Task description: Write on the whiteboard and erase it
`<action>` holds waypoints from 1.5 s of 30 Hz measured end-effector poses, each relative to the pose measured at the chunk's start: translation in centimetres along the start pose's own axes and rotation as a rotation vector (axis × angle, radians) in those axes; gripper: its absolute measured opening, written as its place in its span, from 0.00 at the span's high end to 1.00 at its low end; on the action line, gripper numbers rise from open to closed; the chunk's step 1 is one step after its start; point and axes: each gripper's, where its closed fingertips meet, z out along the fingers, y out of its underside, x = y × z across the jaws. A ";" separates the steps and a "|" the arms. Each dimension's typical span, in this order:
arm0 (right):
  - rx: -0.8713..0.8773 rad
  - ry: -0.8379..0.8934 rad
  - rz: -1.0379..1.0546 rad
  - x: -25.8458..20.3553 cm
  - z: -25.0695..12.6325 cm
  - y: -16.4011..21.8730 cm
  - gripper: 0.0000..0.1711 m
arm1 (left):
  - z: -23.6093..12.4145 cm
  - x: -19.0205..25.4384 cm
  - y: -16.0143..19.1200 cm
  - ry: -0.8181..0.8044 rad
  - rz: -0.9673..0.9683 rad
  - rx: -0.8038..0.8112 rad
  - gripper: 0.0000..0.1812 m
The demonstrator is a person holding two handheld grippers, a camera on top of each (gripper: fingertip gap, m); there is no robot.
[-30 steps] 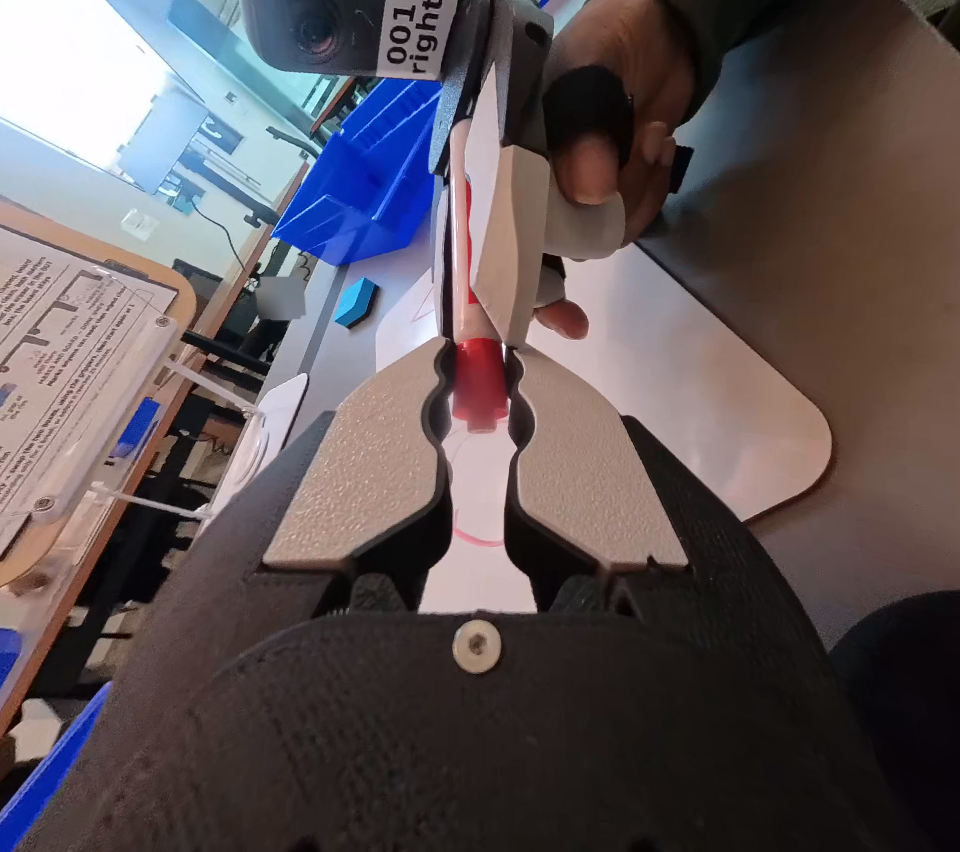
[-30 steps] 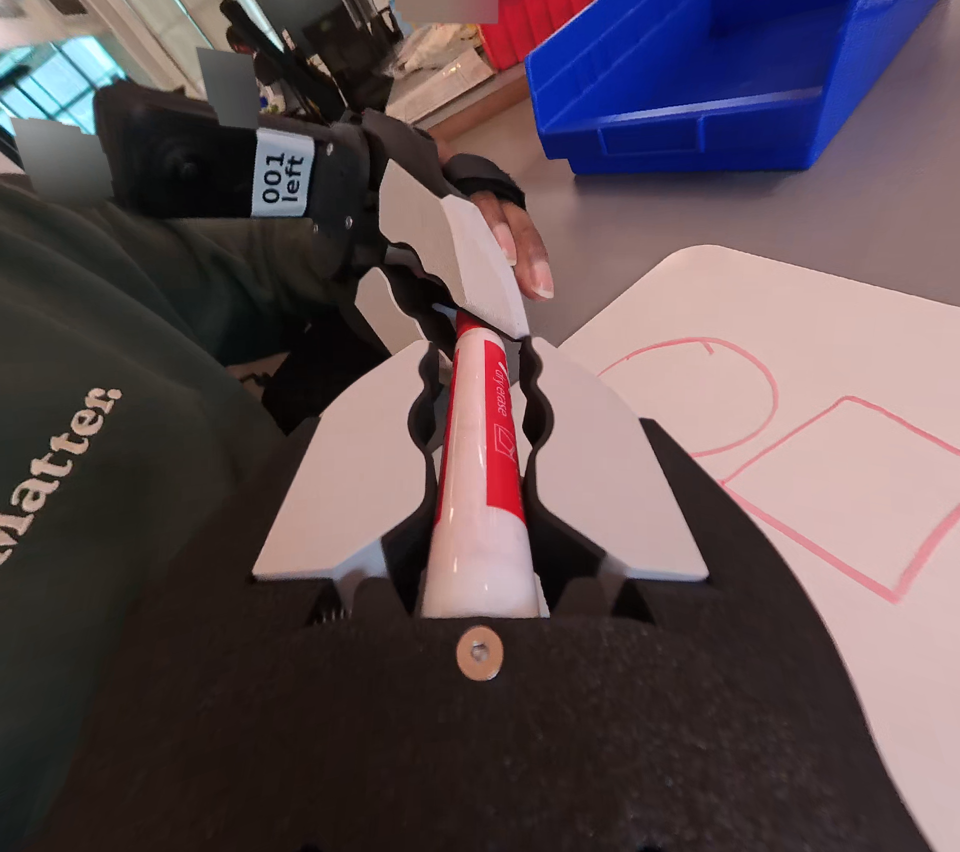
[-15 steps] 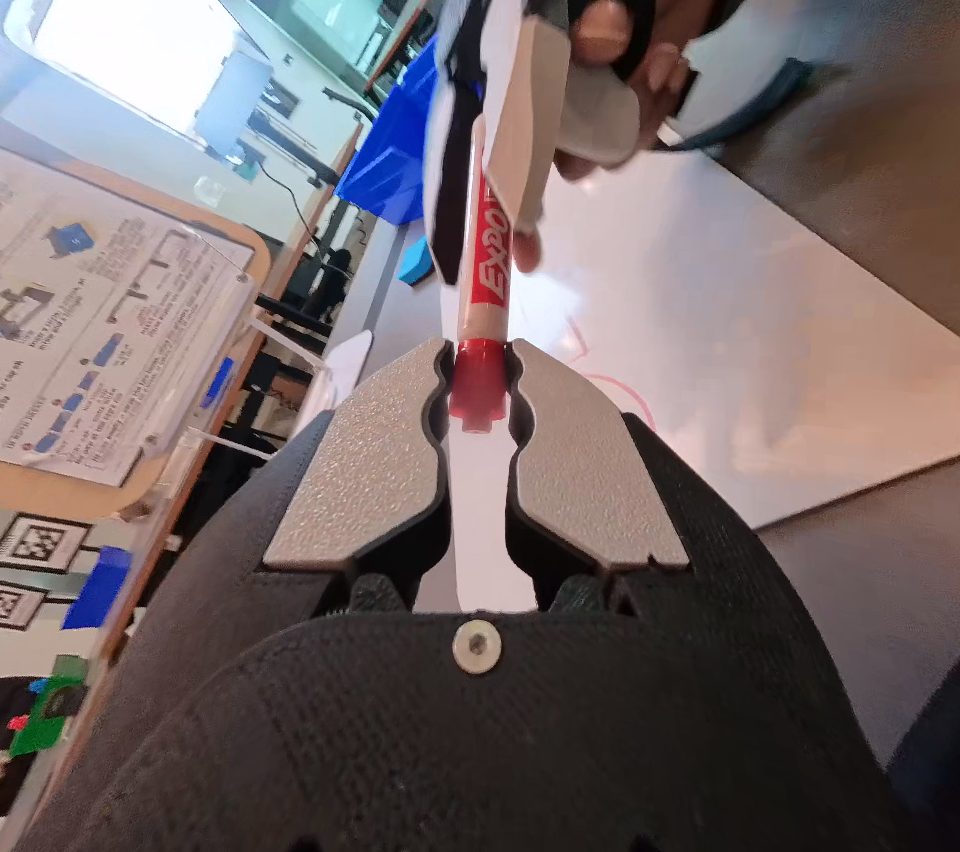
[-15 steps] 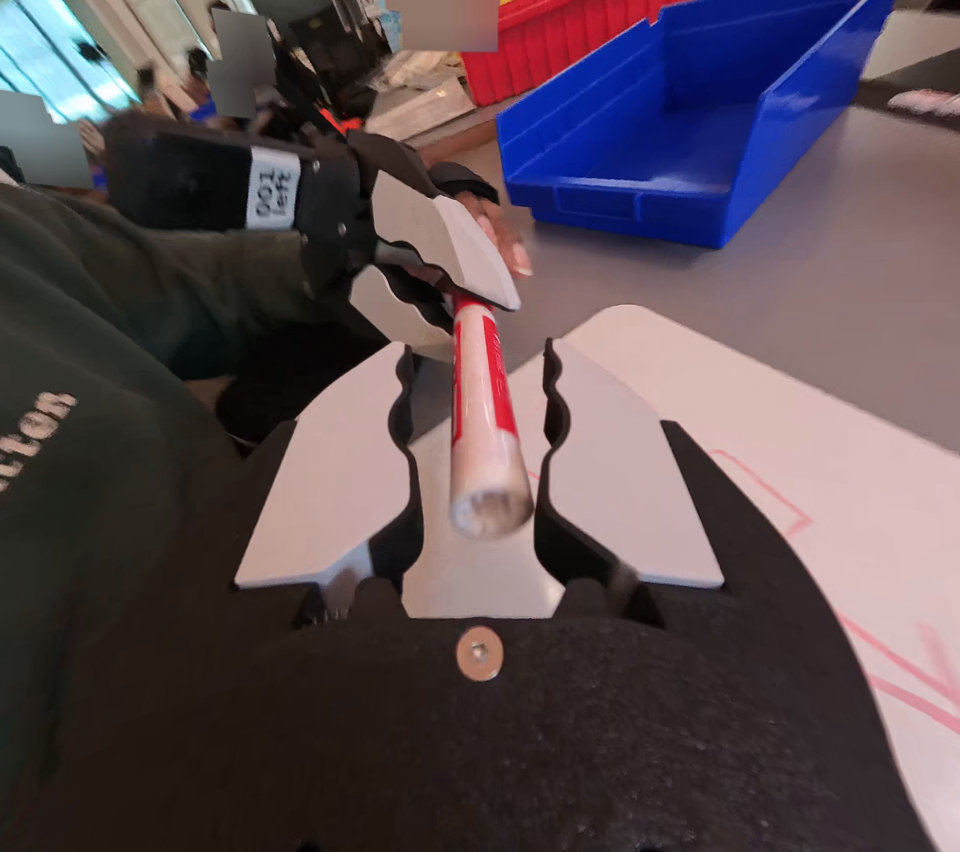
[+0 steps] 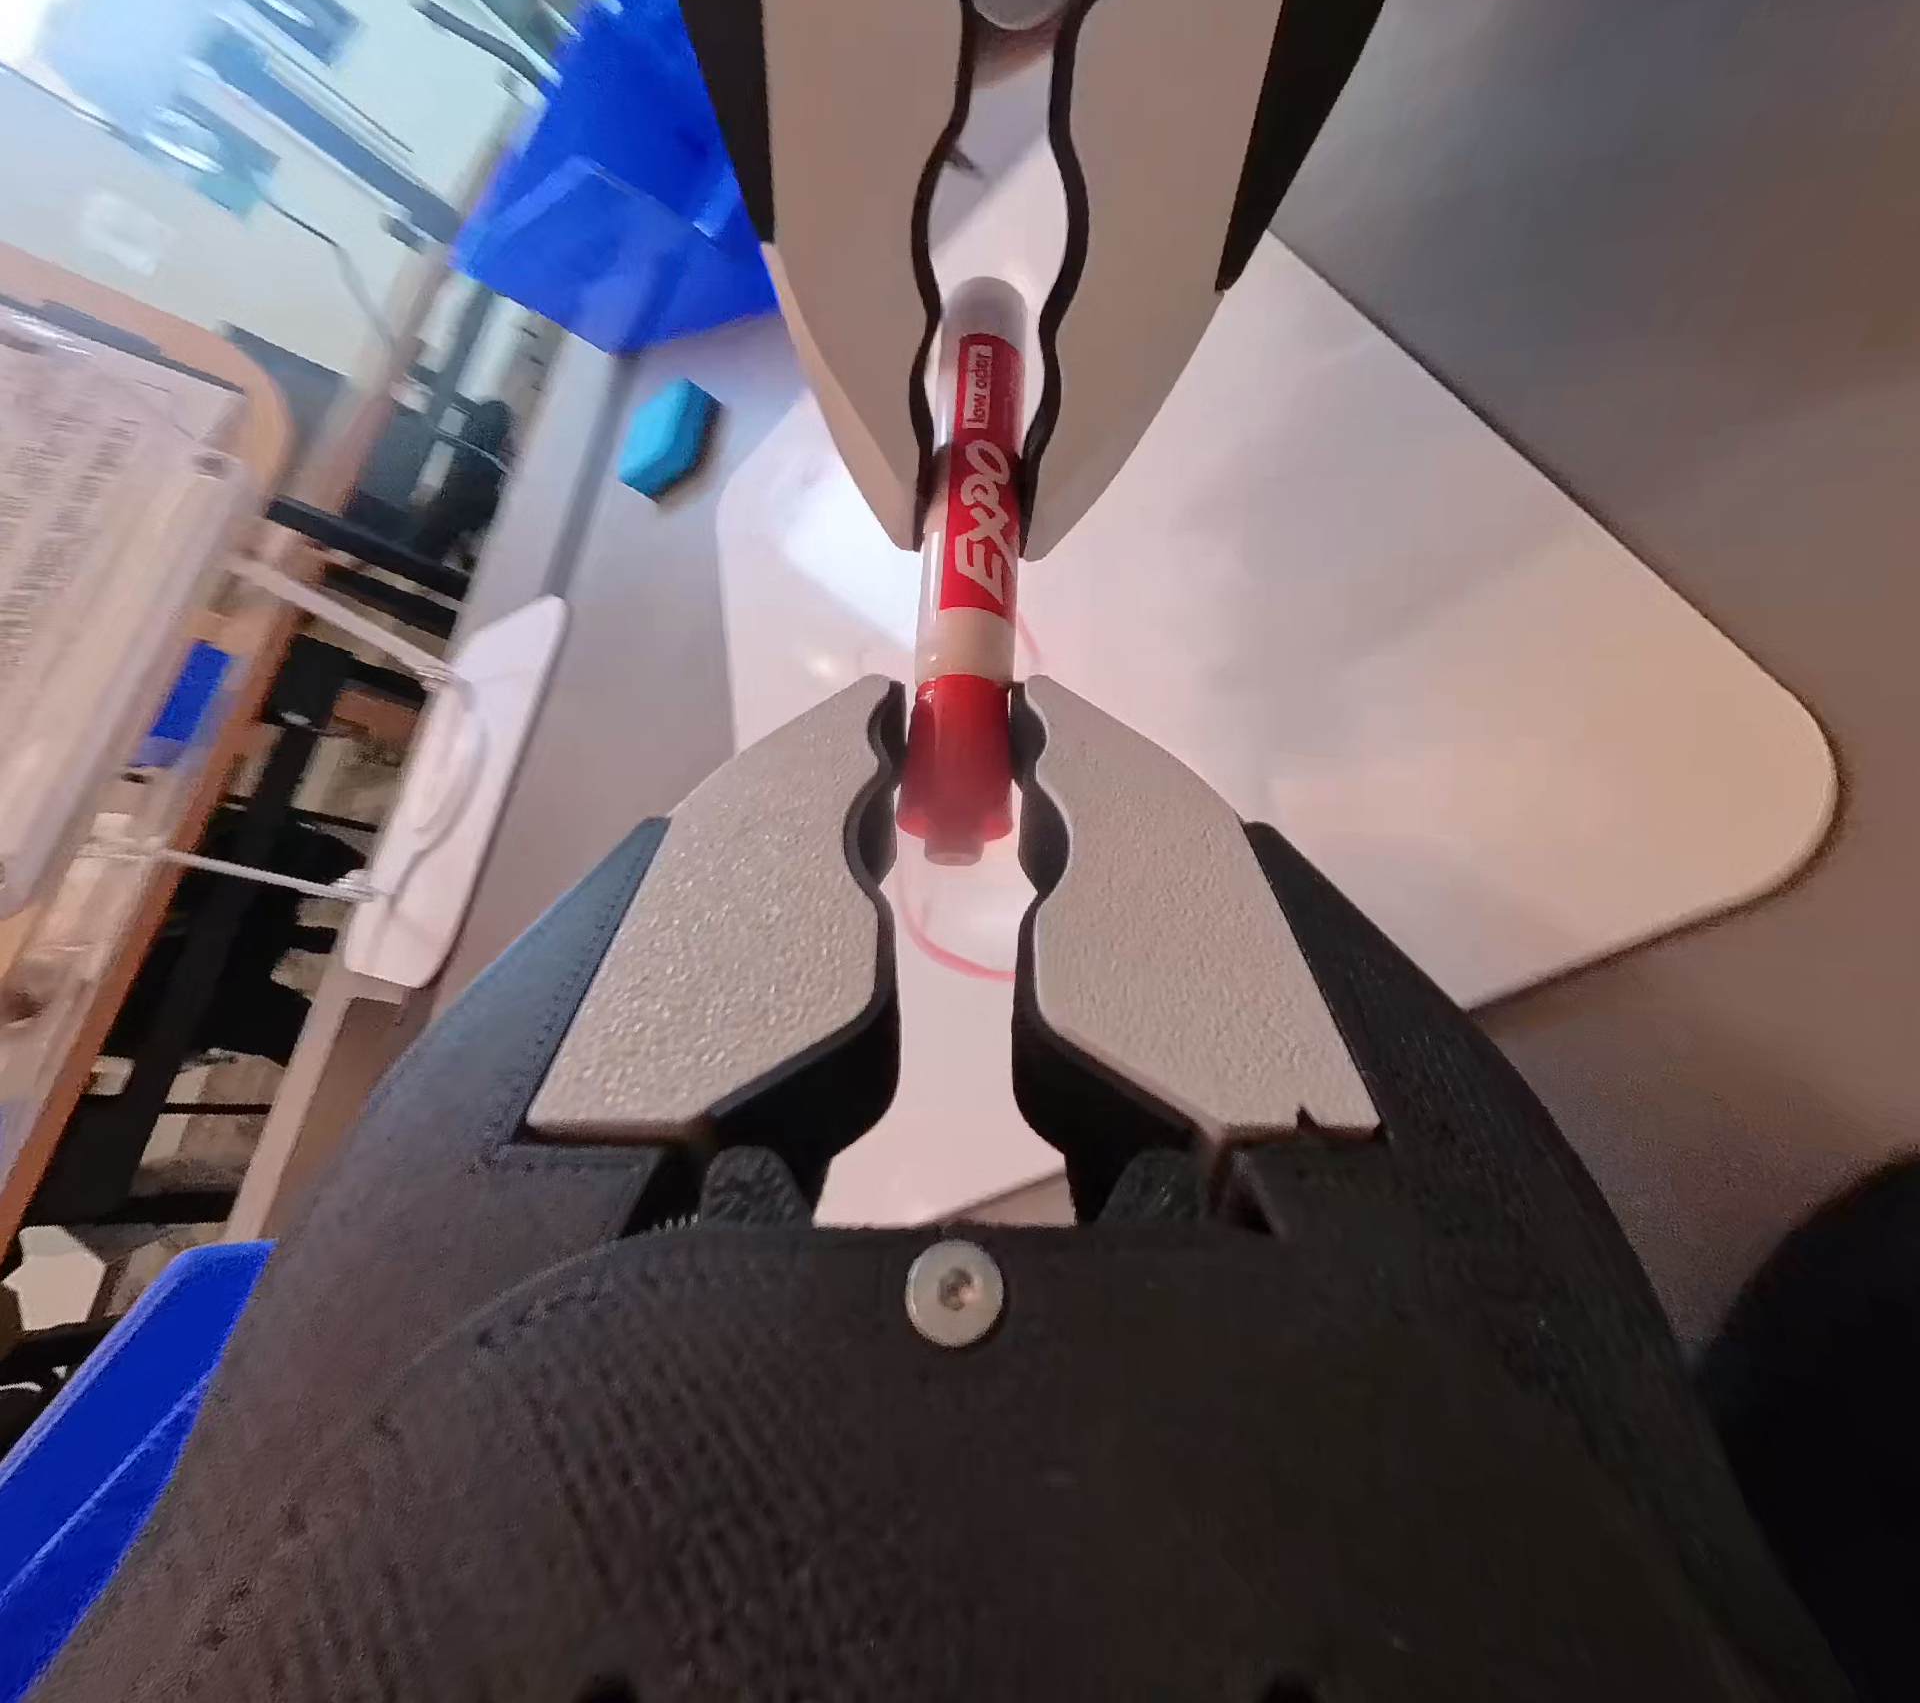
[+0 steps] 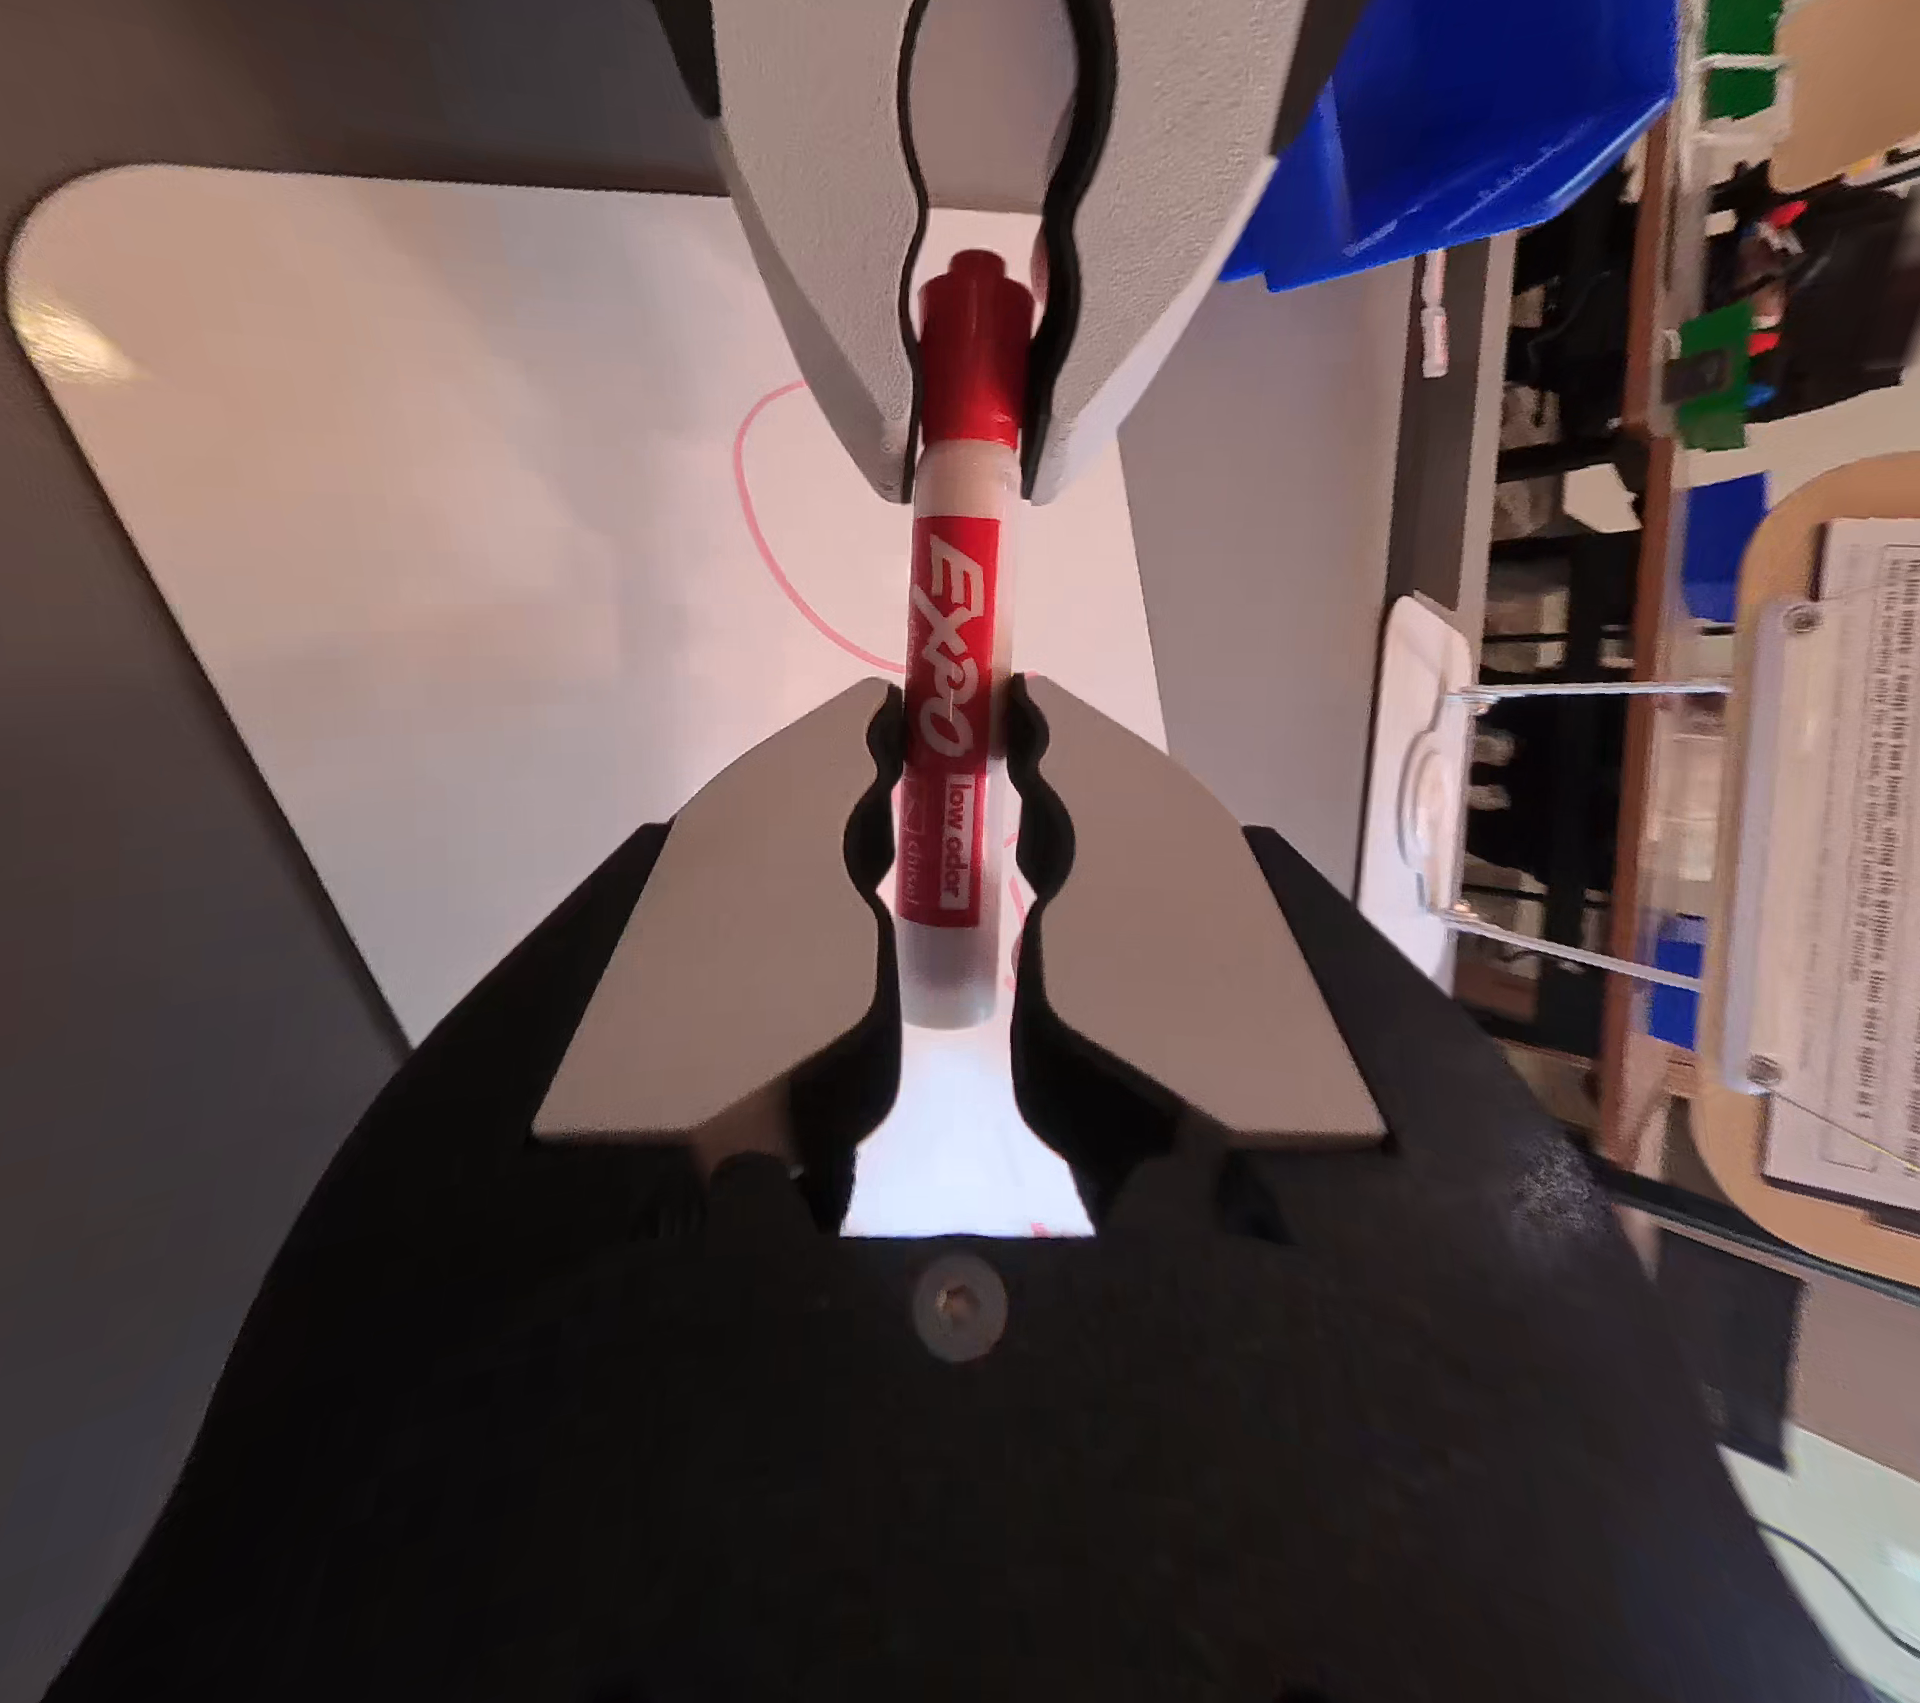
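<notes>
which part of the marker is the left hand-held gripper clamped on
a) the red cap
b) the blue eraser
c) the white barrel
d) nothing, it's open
a: the left hand-held gripper pinches the red cap of the marker, while the right hand-held gripper grips the white barrel.

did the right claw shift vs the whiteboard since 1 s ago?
Yes. The right claw swung round: the whiteboard's rounded corner now sits at its left, and the blue bin at upper right. It grips the marker barrel, facing the left claw.
</notes>
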 end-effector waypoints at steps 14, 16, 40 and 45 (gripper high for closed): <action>-0.358 0.444 1.153 26.3 -14.8 31.1 0.89 | -2.5 -6.1 1.2 -0.213 -0.343 0.175 1.00; -0.467 0.405 1.310 24.5 -12.8 36.4 0.89 | -2.4 -6.2 1.6 -0.226 -0.333 0.156 1.00; -0.058 0.475 1.020 23.5 -11.4 28.2 0.70 | -2.1 -6.8 4.2 -0.263 -0.384 0.091 1.00; -0.120 0.514 0.774 17.2 -13.3 24.5 0.68 | -2.3 -7.6 5.4 -0.298 -0.441 0.050 1.00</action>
